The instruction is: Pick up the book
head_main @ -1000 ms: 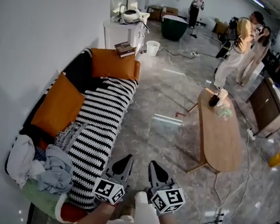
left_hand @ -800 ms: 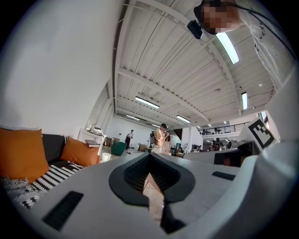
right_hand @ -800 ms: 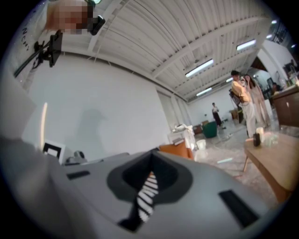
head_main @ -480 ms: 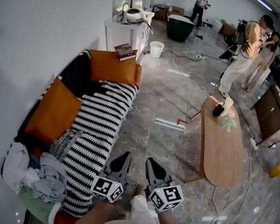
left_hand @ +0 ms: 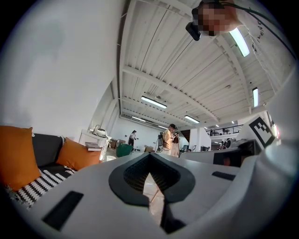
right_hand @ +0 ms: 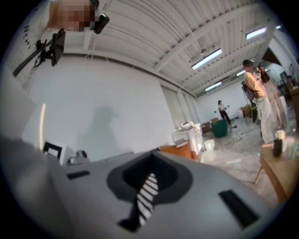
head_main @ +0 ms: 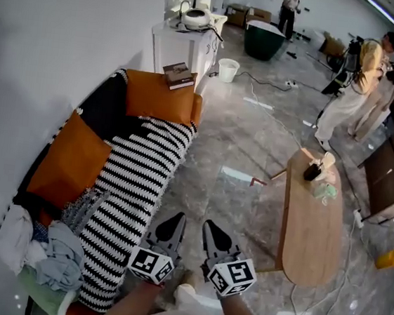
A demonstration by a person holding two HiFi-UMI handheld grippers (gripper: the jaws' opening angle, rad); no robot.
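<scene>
Beside the striped sofa (head_main: 135, 174), left tongs (head_main: 177, 217) and right tongs (head_main: 208, 224), both closed and empty

sofa throw (head_main: 138, 175): running in black-and-white stripes
cushions (head_main: 160, 96): showing plain orange against a black sofa back
book (head_main: 179, 75): showing a dark cover
floor (head_main: 234, 143): showing grey marbling
desk (head_main: 312, 230): showing light wood brown
cabinet (head_main: 185, 46): showing white
tub (head_main: 265, 41): showing dark green
left claw (head_main: 173, 220): showing grey, with black-and-white square markers on its cube
right claw (head_main: 212, 227): showing the same grey and markers
clothes heap (head_main: 51, 257): mixing white, grey-blue and pale green
</scene>
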